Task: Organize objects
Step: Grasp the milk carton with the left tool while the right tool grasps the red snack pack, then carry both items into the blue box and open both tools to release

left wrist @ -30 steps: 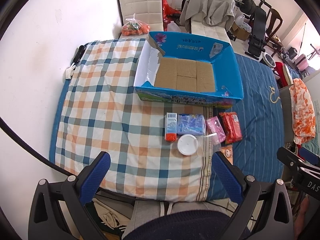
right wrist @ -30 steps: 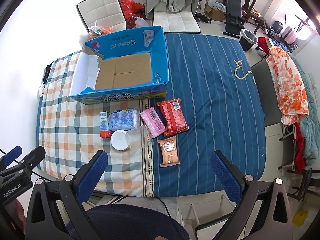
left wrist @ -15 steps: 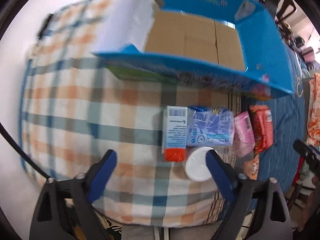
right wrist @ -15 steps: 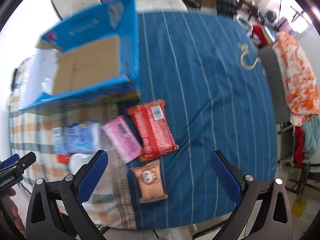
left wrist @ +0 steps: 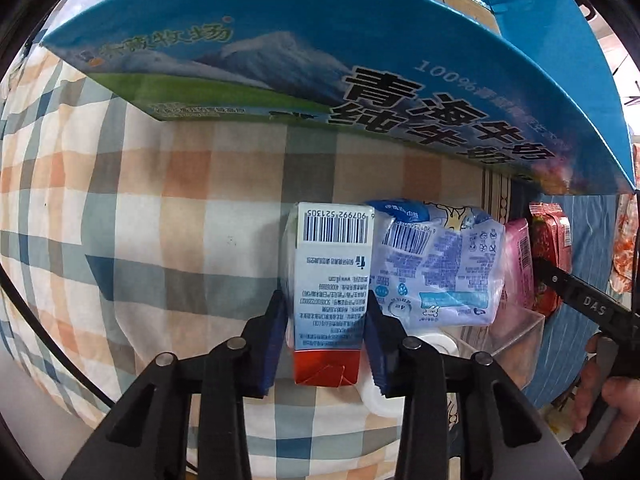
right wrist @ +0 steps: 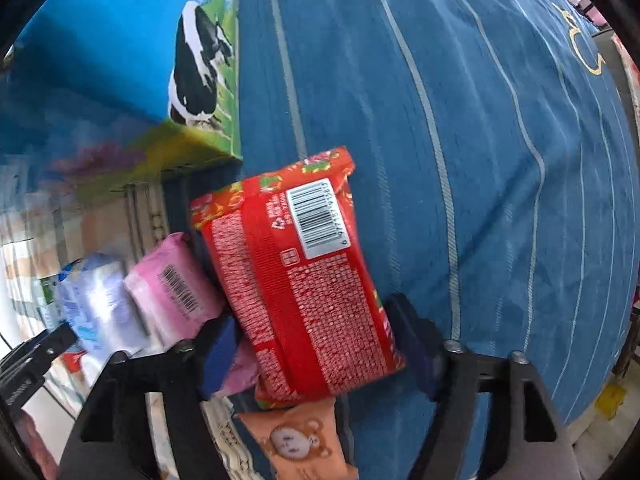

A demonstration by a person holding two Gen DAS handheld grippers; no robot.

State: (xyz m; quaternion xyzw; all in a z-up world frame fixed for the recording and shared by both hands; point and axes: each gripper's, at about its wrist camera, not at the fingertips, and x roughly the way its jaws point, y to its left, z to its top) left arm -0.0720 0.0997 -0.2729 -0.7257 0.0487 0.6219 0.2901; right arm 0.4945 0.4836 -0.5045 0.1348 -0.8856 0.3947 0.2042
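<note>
Milk carton (left wrist: pixel 326 300): lying on the checked cloth (left wrist: pixel 160 208), just near of the blue box (left wrist: pixel 360 60).
Left gripper (left wrist: pixel 326 344): jaws have just been closing; pads now pressed on the carton's sides.
Red packet (right wrist: pixel 304 276): on the blue bedspread (right wrist: pixel 480 120), beside the pink packet (right wrist: pixel 176 284).
Right gripper (right wrist: pixel 316 356): jaws have just been closing, the red packet between them; contact cannot be told.
Tissue pack (left wrist: pixel 436 272): touching the carton's right side.
</note>
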